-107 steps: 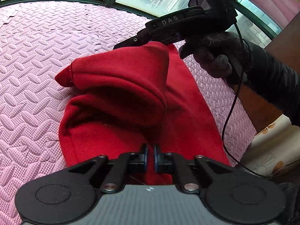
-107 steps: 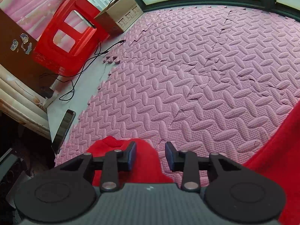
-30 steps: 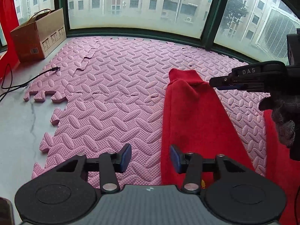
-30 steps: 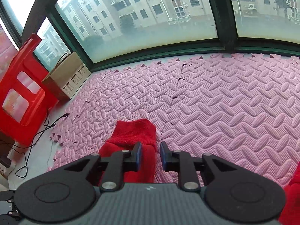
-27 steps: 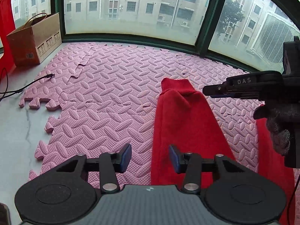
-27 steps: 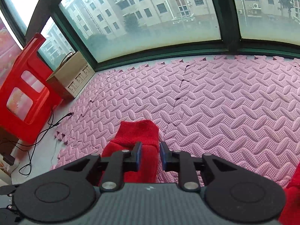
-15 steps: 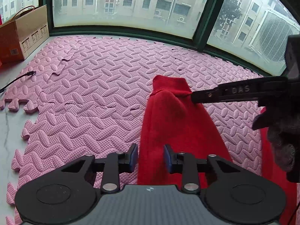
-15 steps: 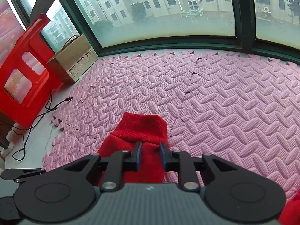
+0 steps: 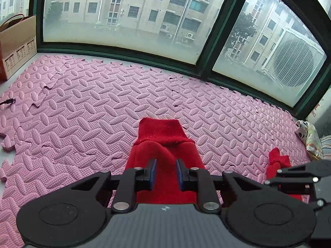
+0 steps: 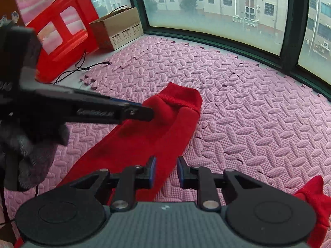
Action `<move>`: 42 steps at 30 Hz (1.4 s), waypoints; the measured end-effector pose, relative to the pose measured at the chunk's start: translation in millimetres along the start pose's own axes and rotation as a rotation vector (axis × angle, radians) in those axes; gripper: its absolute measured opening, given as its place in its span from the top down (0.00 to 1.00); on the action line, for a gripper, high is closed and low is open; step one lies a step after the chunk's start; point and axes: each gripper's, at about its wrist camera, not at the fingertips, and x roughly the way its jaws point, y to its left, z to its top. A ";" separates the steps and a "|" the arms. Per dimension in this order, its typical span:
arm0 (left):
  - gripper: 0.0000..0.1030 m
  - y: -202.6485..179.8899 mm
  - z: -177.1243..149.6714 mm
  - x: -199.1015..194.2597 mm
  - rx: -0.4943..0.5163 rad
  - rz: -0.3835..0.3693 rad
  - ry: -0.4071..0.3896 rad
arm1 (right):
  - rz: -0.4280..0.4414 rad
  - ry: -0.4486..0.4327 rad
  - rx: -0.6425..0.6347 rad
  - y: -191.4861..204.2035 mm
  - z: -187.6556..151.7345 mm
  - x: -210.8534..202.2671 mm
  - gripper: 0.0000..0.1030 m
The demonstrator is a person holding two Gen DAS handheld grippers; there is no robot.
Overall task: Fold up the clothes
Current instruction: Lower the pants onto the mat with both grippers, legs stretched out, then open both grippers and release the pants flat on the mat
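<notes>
The red sweater sleeve point(image 9: 163, 142) lies along the pink foam mat point(image 9: 82, 103) at frame centre, ribbed cuff farthest. The left gripper point(image 9: 165, 173) straddles it, jaws narrowly parted. The right gripper point(image 10: 165, 171) hovers over its right edge, jaws likewise parted, gripping nothing.

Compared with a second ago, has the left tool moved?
Yes. The left tool has shifted right, off the bare pink mat, and now straddles the red sleeve just short of its cuff.
</notes>
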 end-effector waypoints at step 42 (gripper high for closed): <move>0.82 11.0 -141.0 -114.9 0.100 0.134 0.094 | 0.121 0.017 -0.209 125.6 -84.2 -11.4 0.59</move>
